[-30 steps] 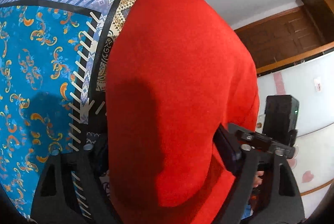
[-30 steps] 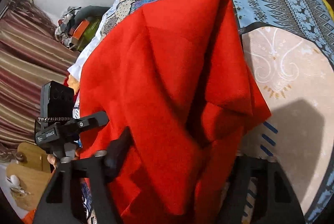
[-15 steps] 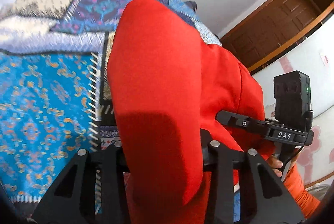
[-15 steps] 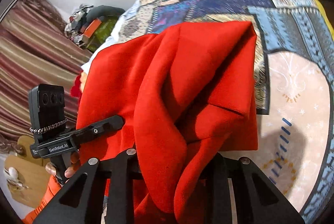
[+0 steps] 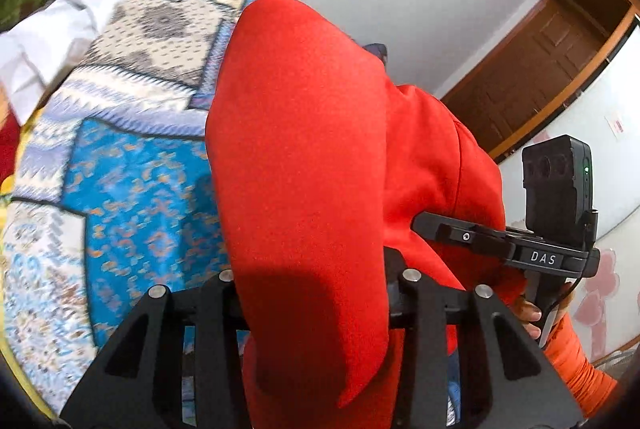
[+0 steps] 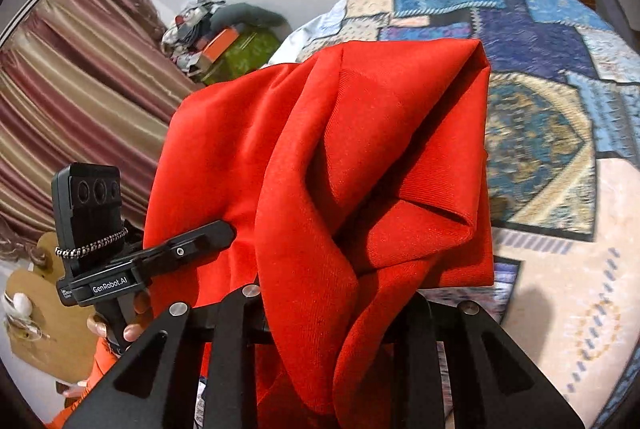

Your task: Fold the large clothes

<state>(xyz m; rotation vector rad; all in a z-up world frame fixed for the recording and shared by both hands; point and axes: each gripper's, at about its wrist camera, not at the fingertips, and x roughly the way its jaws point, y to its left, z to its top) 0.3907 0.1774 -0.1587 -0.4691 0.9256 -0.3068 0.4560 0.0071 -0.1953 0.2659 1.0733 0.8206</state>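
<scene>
**Both grippers clamped on red garment above patterned bedspread**

Left gripper [image 5: 316,293]: jaws closed on a thick fold of the red garment [image 5: 304,157]. The cloth passes between the two fingers and covers the contact point; the fingertips themselves are hidden by fabric. From the jaws the garment rises as a broad rounded fold and spreads to the right, toward the other tool.

Right gripper [image 6: 336,309]: jaws closed on the same garment, with a twisted bunch of cloth running down between the fingers. Above the jaws the fabric forms several overlapping folds, with one squared corner hanging at the right side.

The garment is held up between the two grippers, over the patterned bedspread [image 5: 132,189]. Whether its far edge touches the spread cannot be told.

In the left wrist view the right gripper appears at the right edge, held by a hand in an orange sleeve [image 5: 576,369]. In the right wrist view the left gripper appears at the left.

Surroundings: striped curtain [image 6: 76,101] at left, a pile of items [image 6: 224,37] against the white wall, a wooden door [image 5: 532,69] at right.
</scene>
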